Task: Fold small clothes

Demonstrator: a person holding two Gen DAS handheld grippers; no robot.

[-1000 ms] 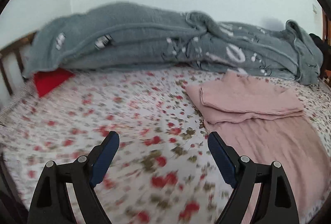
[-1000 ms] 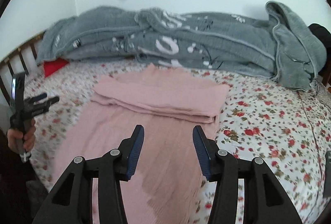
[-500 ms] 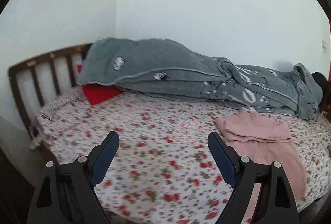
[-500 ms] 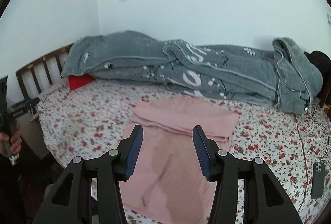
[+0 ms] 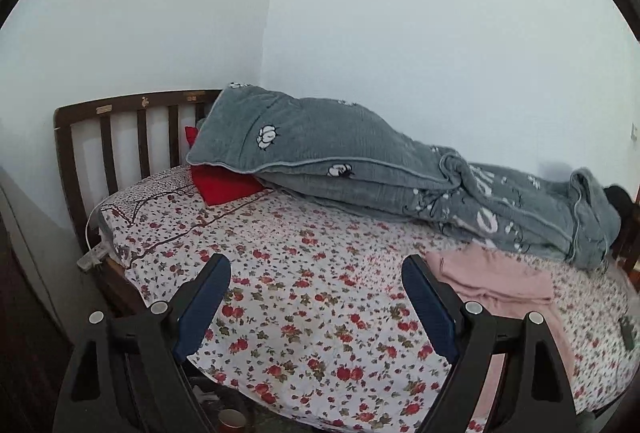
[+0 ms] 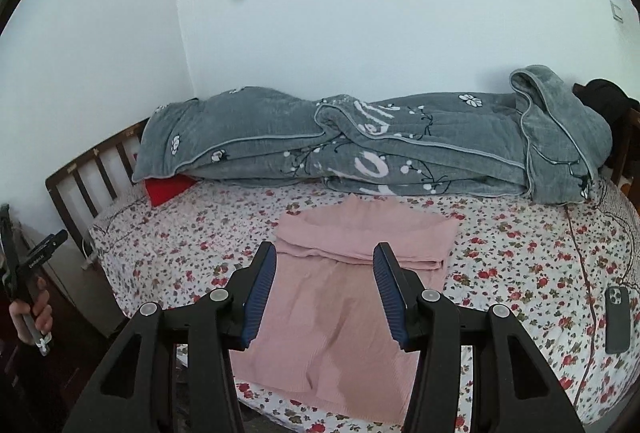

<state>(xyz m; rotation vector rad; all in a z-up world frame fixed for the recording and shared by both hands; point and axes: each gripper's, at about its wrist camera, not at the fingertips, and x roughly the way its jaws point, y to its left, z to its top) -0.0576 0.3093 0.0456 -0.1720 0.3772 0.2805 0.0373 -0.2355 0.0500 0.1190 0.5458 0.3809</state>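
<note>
- Pink top point(image 6: 352, 297) at bed point(image 6: 520, 253) front edge: soft, light, limp; far end folded.
- Grab near hem corners.
- Left gripper point(image 5: 316, 303), right gripper point(image 6: 325, 291): both wide, empty.

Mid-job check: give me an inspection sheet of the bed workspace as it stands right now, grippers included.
Surface: floral bedsheet, mostly bare around the garment.
Job's things: pink garment lies flat near the front edge, its far part folded over in layers; neither gripper touches it.
Clutter: grey quilt bunched along the wall; red pillow tucked under its left end; dark phone on the sheet at right.
Grippers: left hand-held gripper open, empty, off the bed's left side; right hand-held gripper open, empty, facing the garment.
Cables: white power strip hanging by the headboard.
Surroundings: wooden headboard, white walls.
</note>
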